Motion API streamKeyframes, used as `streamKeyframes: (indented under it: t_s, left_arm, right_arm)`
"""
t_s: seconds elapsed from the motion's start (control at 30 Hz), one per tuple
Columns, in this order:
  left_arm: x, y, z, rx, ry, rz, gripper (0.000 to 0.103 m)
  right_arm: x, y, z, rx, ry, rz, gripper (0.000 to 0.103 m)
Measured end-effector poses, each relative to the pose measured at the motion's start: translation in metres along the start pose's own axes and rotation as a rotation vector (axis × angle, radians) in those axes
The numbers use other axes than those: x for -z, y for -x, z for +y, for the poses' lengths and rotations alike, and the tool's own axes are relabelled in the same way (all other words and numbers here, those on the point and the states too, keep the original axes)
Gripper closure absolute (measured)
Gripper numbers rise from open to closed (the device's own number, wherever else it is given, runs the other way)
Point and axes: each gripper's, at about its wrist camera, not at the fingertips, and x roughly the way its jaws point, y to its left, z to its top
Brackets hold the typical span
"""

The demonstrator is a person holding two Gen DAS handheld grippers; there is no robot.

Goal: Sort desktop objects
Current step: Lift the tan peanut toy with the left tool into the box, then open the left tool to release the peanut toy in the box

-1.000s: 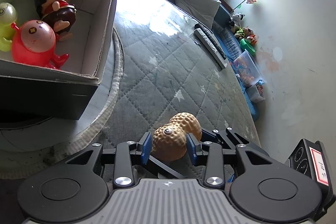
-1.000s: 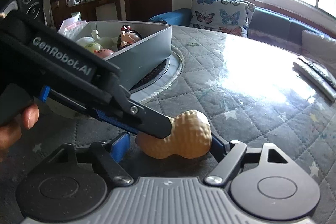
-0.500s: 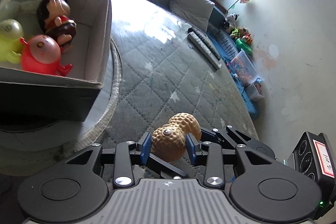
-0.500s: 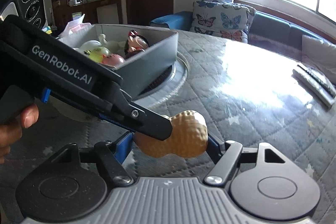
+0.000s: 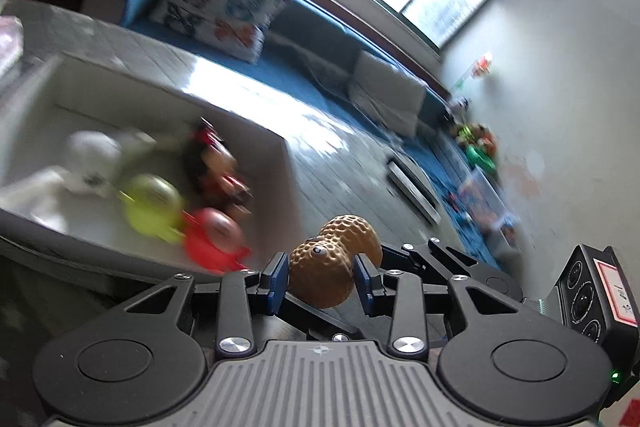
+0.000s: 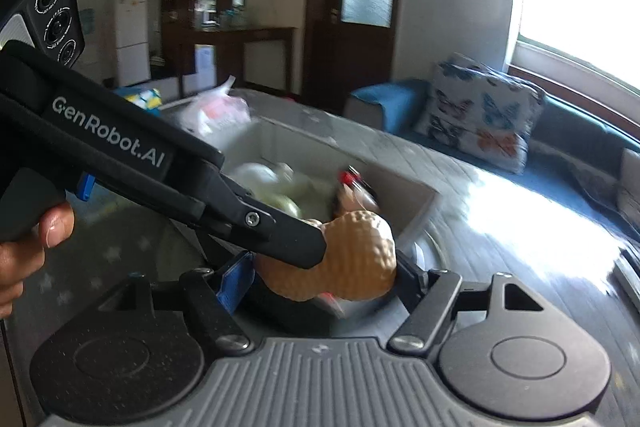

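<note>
The left gripper (image 5: 320, 277) has its 2 blue-padded fingers (image 5: 276, 277) pressed against one lobe of a tan, dimpled, peanut-shaped rubber toy (image 5: 334, 257), holding it up in the air. The right gripper (image 6: 324, 277) holds the same peanut toy (image 6: 352, 259) from the other direction; its fingers (image 6: 236, 281) sit fairly wide, spanning the toy's length, with the far one touching the toy's end. In the right wrist view the left gripper's black arm crosses from the upper left, and part of a hand (image 6: 24, 251) grips its handle.

The peanut toy hangs just beside and above the near corner of an open grey cardboard box (image 5: 276, 163) standing on the quilted grey tabletop (image 5: 328, 163). Inside the box, blurred by motion, lie a white toy (image 5: 92, 163), a lime-green round toy (image 5: 152, 205), a red round toy (image 5: 214, 241) and a dark figurine with red accents (image 5: 216, 163). A long grey remote control (image 5: 412, 191) rests on the tabletop, well apart from the box.
</note>
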Motion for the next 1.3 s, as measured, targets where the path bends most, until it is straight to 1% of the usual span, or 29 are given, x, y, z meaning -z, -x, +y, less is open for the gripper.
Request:
streamKeyframes:
  t_s: [0.13, 0.27, 0.33, 0.47, 0.57, 0.73, 1.0, 1.13, 1.3]
  left_arm:
    - [-0.018, 0.011, 0.027, -0.033, 0.044, -0.028, 0.065]
    - [-0.033, 0.013, 0.059, -0.058, 0.103, -0.032, 0.065]
    - [-0.038, 0.012, 0.074, -0.07, 0.135, -0.03, 0.065]
    - [-0.044, 0.011, 0.094, -0.089, 0.165, -0.029, 0.065]
    - [-0.045, 0.012, 0.106, -0.099, 0.185, -0.03, 0.065]
    - [-0.046, 0.007, 0.106, -0.084, 0.181, -0.016, 0.065]
    - [-0.046, -0.014, 0.087, -0.039, 0.155, 0.012, 0.065]
    - [-0.048, -0.025, 0.08, -0.044, 0.149, 0.025, 0.065]
    - [-0.049, -0.035, 0.08, -0.048, 0.16, 0.039, 0.065]
  right_arm:
    - [-0.023, -0.027, 0.013, -0.045, 0.017, -0.009, 0.029]
    - [-0.038, -0.059, 0.025, -0.085, 0.035, 0.003, 0.029]
    - [-0.042, -0.072, 0.029, -0.099, 0.036, 0.013, 0.029]
    - [-0.046, -0.096, 0.034, -0.123, 0.038, 0.033, 0.029]
    - [-0.046, -0.107, 0.038, -0.135, 0.046, 0.039, 0.029]
    - [-0.041, -0.112, 0.039, -0.132, 0.042, 0.039, 0.029]
    - [-0.033, -0.1, 0.017, -0.089, 0.019, 0.041, 0.029]
    - [-0.029, -0.1, 0.005, -0.082, -0.008, 0.048, 0.029]
    - [-0.026, -0.104, -0.001, -0.078, -0.022, 0.057, 0.028]
